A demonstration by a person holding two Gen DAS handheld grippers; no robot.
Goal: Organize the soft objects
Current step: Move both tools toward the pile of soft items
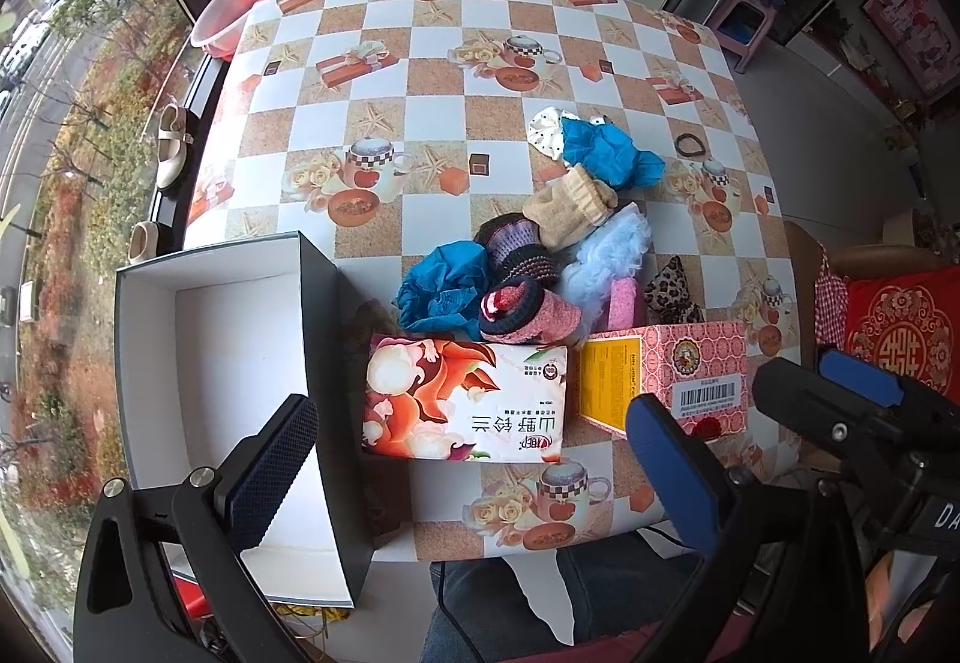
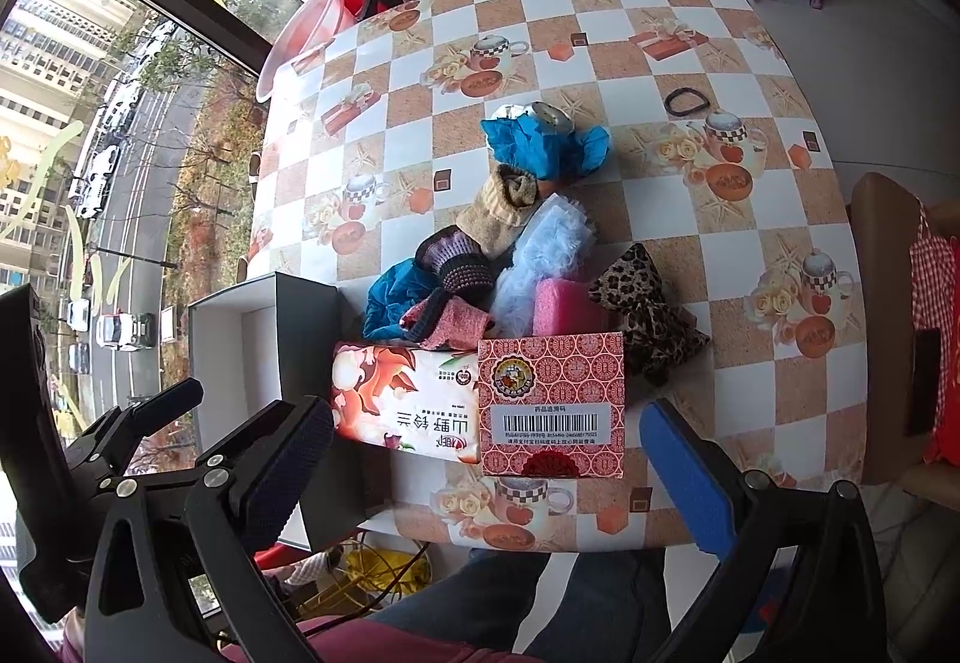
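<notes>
- The left gripper is wide apart with nothing in it. It hangs over the near edge of the worktop.
- The right gripper is wide apart too, and it holds nothing.
- The soft things sit in a pile in the middle of the worktop, just behind two packs.
- In the pile are a blue cloth, a dark knit sock, a pink sock, a tan sock, a fluffy light blue piece, a pink sponge and a leopard pouch.
- A second blue cloth lies further back, touching a white dotted cloth.
- A black hair band lies alone, well apart from the pile.
- An open box, dark outside and white inside, sits at the left edge of the worktop.
- A tissue pack with orange flowers lies beside the box. Its Chinese writing is upside down and reads 山野铃兰.
- A pink carton touches the tissue pack. It has a round badge, a barcode and small Chinese print, too small to read.
- A yellow side of the carton shows in the left view.
</notes>
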